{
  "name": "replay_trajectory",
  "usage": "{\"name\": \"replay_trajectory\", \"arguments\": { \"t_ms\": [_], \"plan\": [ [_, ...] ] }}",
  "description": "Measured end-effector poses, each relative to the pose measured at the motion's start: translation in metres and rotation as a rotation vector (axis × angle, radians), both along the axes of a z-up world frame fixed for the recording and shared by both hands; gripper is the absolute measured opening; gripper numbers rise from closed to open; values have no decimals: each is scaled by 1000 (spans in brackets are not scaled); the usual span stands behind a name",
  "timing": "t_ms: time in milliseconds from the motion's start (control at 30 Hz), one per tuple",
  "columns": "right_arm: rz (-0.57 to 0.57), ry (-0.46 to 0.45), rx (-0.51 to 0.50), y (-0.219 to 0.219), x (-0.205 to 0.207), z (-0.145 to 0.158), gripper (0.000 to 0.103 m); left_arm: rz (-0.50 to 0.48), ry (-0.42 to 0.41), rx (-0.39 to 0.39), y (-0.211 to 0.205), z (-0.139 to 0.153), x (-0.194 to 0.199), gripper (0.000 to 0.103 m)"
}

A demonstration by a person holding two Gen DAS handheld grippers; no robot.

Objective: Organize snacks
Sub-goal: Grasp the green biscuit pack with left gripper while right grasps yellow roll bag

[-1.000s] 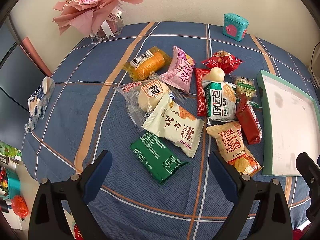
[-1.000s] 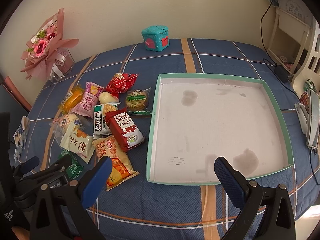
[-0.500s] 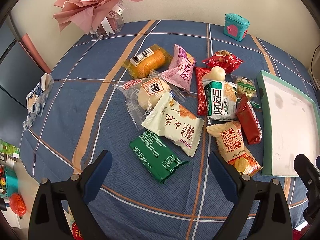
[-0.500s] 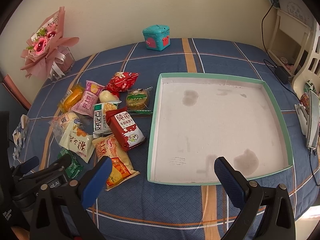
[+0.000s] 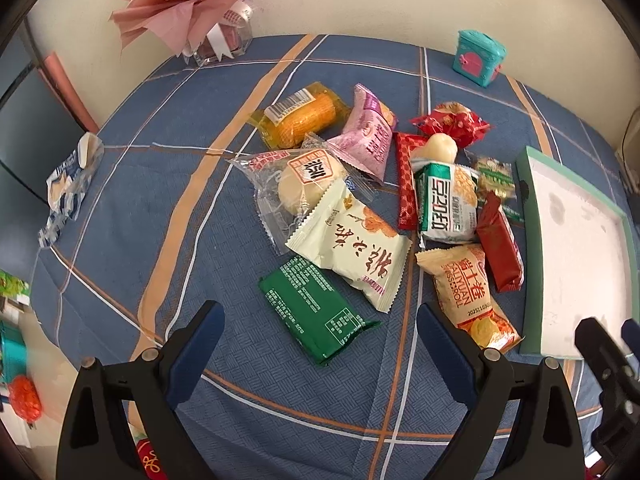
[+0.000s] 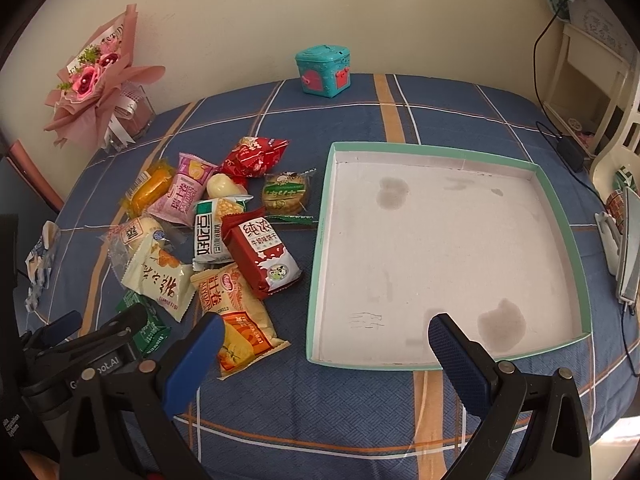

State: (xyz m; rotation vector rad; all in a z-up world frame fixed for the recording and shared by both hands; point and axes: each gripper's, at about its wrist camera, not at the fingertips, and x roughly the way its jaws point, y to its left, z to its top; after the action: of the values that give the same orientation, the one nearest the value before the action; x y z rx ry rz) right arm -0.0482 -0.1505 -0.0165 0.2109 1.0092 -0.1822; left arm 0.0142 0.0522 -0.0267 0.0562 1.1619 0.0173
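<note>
Twelve snack packets (image 5: 348,256) lie heaped on the surface (image 5: 160,200) beside one tray (image 6: 440,248). Left hand-held gripper (image 5: 316,344) and right hand-held gripper (image 6: 326,340) hover wide open, holding nothing.

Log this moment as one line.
stage: pre-grasp | left gripper: open, above green packet | right gripper: open | tray: empty

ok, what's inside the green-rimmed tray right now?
No snacks: the tray shows only a bare white floor with a few dark stains. The right gripper covers part of its near edge.
</note>
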Motion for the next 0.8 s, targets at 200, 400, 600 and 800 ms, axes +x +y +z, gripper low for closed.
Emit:
{"name": "replay_trajectory", "arguments": {
  "t_ms": [200, 400, 600, 800],
  "plan": [
    [83, 34, 16, 19, 18, -8, 103, 60, 29, -19, 18, -8, 7, 97],
    [171, 95, 59, 41, 38, -30, 103, 109, 94, -52, 32, -25, 21, 88],
    [204, 127, 29, 55, 53, -45, 99, 122, 146, -83, 37, -42, 31, 76],
    [214, 169, 26, 61, 64, -63, 88, 118, 163, -109, 37, -51, 38, 71]
  ]
}}
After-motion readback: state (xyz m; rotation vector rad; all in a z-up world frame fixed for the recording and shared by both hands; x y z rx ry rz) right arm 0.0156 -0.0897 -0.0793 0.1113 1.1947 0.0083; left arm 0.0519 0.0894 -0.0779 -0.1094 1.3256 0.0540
